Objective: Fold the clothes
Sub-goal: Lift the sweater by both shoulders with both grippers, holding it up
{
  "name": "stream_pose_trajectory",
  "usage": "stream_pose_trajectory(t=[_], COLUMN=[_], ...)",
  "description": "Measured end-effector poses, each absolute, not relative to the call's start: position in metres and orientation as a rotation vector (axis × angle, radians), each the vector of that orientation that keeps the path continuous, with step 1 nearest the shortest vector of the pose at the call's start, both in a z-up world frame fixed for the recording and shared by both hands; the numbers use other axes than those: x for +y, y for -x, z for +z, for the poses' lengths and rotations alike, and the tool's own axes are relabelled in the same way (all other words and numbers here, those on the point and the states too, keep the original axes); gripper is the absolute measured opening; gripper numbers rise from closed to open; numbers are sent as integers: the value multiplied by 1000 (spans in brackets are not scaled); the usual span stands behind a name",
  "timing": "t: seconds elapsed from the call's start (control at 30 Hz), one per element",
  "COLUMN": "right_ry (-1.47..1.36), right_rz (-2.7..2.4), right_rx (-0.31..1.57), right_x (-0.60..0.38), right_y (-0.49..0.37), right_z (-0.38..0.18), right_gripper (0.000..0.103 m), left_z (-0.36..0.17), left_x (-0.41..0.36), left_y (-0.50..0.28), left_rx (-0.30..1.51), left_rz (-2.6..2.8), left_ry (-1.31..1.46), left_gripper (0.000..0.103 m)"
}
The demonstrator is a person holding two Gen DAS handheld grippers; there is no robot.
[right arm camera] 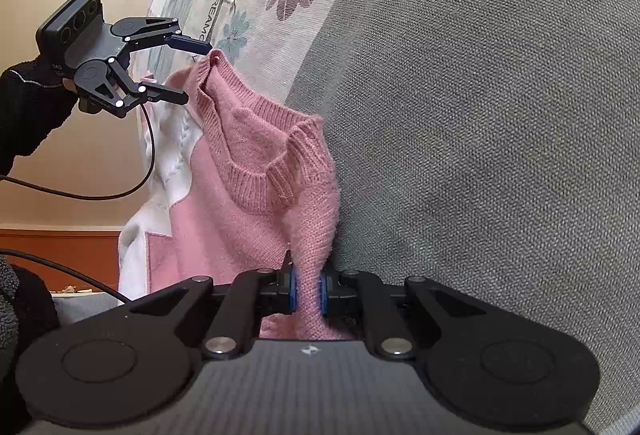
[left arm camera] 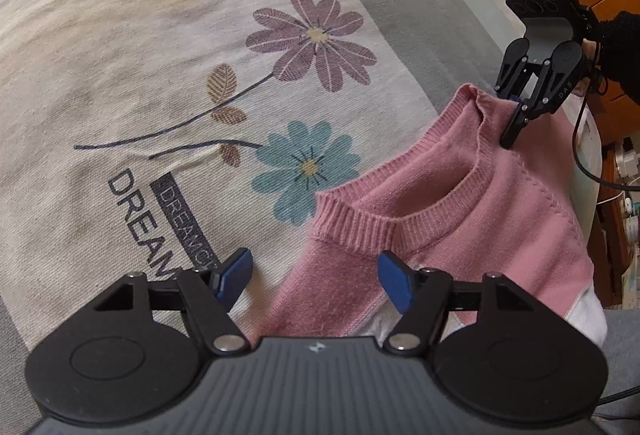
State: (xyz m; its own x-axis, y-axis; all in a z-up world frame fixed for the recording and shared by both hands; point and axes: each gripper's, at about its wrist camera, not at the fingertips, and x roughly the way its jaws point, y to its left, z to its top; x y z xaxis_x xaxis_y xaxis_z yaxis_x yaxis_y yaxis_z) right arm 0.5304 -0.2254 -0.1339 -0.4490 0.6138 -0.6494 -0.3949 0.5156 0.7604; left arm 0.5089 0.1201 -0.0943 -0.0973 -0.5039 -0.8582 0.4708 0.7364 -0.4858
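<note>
The right hand-held gripper is clamped on the shoulder of a pink sweater, holding it up over a bed with a flowered cover. The left hand-held gripper is spread wide beside the ribbed collar, seemingly not touching the knit.

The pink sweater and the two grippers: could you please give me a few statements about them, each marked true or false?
1. The right gripper is shut on the pink sweater. True.
2. The left gripper also clamps the sweater. False: its fingers stand open.
3. The sweater has a ribbed neckline. True.
4. The sweater lies on a bare wooden table. False: it is over a flowered bedspread.
</note>
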Motion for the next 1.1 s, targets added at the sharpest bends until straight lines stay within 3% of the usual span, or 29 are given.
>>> stream_pose_trajectory(t=[0.37, 0.6, 0.7, 1.03, 1.1], right_ry=[-196, -250, -265, -227, -208], right_rz=[1131, 1094, 1101, 1151, 1160], right_rx=[1626, 1591, 1583, 1606, 1614], right_x=[-228, -232, -233, -221, -218], right_y=[-523, -515, -515, -521, -523], right_z=[-128, -129, -132, -134, -133], right_gripper=[12, 13, 13, 12, 12], left_z=[-132, -147, -154, -168, -166], left_x=[114, 146, 164, 122, 124], left_y=[-566, -543, -536, -538, -534], left_rx=[1750, 1877, 1917, 1928, 1912], left_rz=[-1031, -1041, -1011, -1155, -1147], left_ry=[269, 356, 397, 424, 424], left_gripper=[69, 68, 52, 51, 47])
